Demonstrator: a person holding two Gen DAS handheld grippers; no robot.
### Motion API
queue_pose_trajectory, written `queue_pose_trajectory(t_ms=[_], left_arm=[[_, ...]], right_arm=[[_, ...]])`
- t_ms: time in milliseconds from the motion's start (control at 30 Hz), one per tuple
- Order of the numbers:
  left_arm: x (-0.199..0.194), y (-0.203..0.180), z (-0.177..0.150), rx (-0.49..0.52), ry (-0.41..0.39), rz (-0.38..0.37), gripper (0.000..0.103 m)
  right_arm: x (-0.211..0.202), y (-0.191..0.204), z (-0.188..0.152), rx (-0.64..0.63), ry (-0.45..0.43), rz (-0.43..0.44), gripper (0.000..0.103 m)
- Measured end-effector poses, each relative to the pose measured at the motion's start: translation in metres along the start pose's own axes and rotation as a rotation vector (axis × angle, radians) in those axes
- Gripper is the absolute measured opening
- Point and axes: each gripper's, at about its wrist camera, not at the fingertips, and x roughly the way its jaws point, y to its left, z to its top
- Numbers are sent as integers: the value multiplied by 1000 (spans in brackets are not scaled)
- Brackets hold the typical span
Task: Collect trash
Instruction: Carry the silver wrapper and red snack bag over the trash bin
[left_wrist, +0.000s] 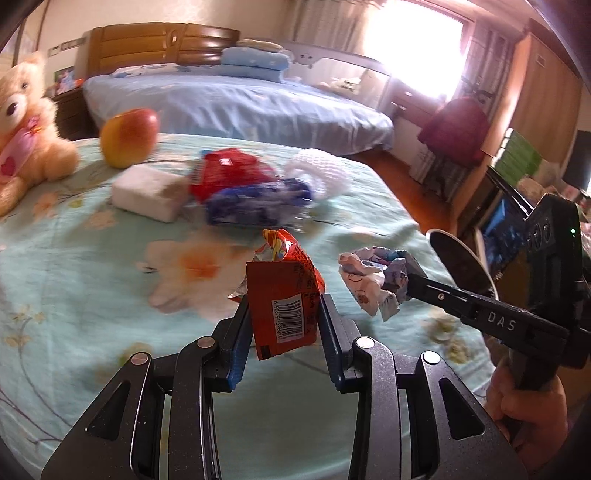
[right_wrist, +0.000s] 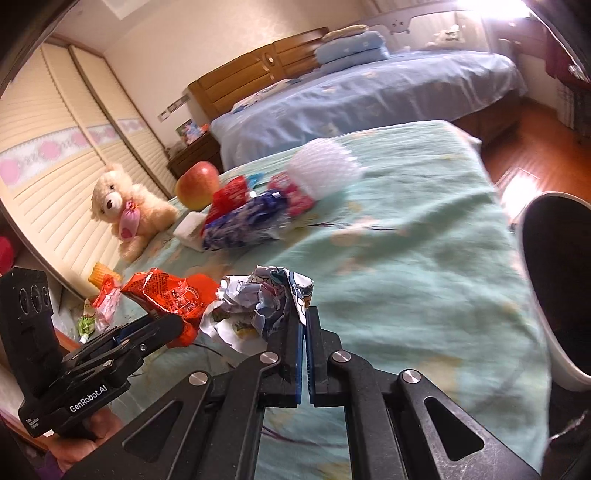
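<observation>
While the left gripper (left_wrist: 284, 314) clamps a crinkled orange snack wrapper with a barcode (left_wrist: 284, 295), the right gripper (right_wrist: 305, 325) is closed tight on a crumpled white printed paper ball (right_wrist: 258, 299), both above the near part of the mint-green floral bedspread (left_wrist: 92, 258). Farther off lie a blue foil wrapper (left_wrist: 255, 201), a red packet (left_wrist: 229, 171) and white foam netting (left_wrist: 317, 166), then a red-yellow apple (left_wrist: 129, 136).

An orange snack wrapper (left_wrist: 284, 295) with a barcode stands upright; beside it, a crumpled printed paper wad (left_wrist: 373, 280), both raised above the bed (left_wrist: 92, 258).
</observation>
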Motion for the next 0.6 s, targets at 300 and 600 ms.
queue_pose_trajectory(t_ms=[300,600], left_arm=[[10,-51,-2,65,16,-68,33],[21,-94,3,123,27,-117,33]], right_arm=[[-41,-45,-3,66,-62,-70,1],[-72,-83,-8,125,-109,-132,1]])
